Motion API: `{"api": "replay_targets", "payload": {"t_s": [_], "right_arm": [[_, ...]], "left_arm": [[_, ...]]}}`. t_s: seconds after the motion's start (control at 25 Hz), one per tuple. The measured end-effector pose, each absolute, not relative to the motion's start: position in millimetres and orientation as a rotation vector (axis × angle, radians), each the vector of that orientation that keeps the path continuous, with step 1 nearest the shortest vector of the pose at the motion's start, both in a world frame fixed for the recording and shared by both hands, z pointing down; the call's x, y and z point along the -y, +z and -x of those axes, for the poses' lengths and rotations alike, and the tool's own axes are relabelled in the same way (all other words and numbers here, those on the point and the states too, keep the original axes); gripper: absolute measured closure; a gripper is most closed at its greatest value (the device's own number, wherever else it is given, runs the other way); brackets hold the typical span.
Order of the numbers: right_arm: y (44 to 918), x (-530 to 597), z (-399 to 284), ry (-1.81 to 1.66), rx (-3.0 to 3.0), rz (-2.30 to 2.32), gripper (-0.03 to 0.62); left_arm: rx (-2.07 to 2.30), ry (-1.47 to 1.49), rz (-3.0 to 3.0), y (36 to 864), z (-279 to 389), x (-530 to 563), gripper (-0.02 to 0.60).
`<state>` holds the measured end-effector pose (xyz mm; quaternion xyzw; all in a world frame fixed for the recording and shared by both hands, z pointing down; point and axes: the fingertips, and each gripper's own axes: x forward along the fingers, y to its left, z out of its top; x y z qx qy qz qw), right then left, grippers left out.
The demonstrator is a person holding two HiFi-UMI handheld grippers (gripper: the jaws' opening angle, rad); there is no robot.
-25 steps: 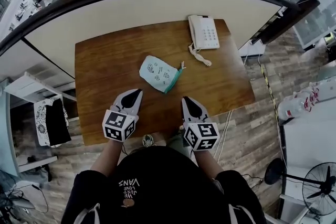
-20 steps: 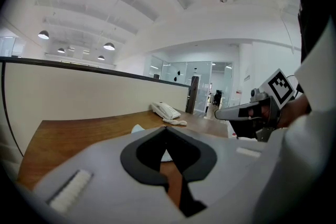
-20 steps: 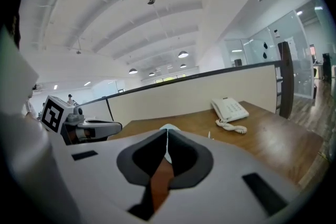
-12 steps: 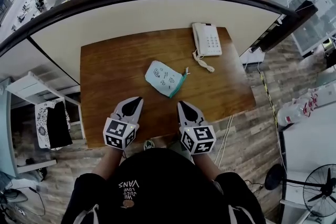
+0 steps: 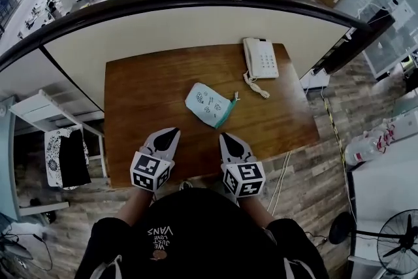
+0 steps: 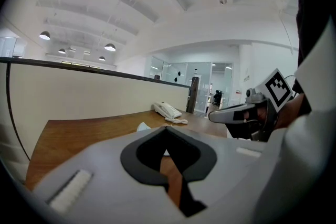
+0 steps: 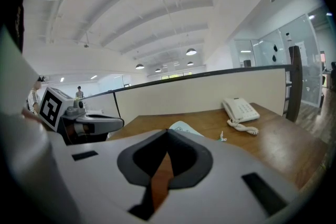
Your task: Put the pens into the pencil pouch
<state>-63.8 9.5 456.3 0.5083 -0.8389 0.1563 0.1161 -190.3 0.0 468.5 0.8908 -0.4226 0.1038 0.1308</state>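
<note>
A pale teal pencil pouch [image 5: 209,104] with small printed doodles and a darker teal zip edge lies flat in the middle of the brown wooden table [image 5: 140,91]. No pen shows in any view. My left gripper [image 5: 172,132] hovers over the table's near part, below and left of the pouch and apart from it, shut with nothing in it. My right gripper [image 5: 225,136] is below the pouch's lower corner, also shut and empty. The left gripper view shows the jaws [image 6: 167,128] together and a sliver of the pouch [image 6: 143,126] beyond. The right gripper view [image 7: 168,131] looks toward the pouch [image 7: 184,127].
A white desk phone [image 5: 260,58] with a coiled cord [image 5: 256,84] sits at the table's far right corner. A cream partition wall with a dark rail [image 5: 196,0] runs behind the table. The table's right edge drops to the wood-plank floor [image 5: 307,166].
The head view has shifted, so the table sits lower and further right in it. The right gripper has come slightly nearer the left one. The pouch has not moved on the table.
</note>
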Motion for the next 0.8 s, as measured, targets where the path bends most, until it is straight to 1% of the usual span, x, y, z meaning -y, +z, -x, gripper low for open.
{"api": "replay_targets", "payload": {"t_s": [0.8], "right_arm": [[464.1, -20.6, 59.4, 0.497, 2.439, -1.507, 0.582]], "left_arm": [[1.214, 0.279, -2.587, 470.6, 185.9, -9.6, 0.571]]}}
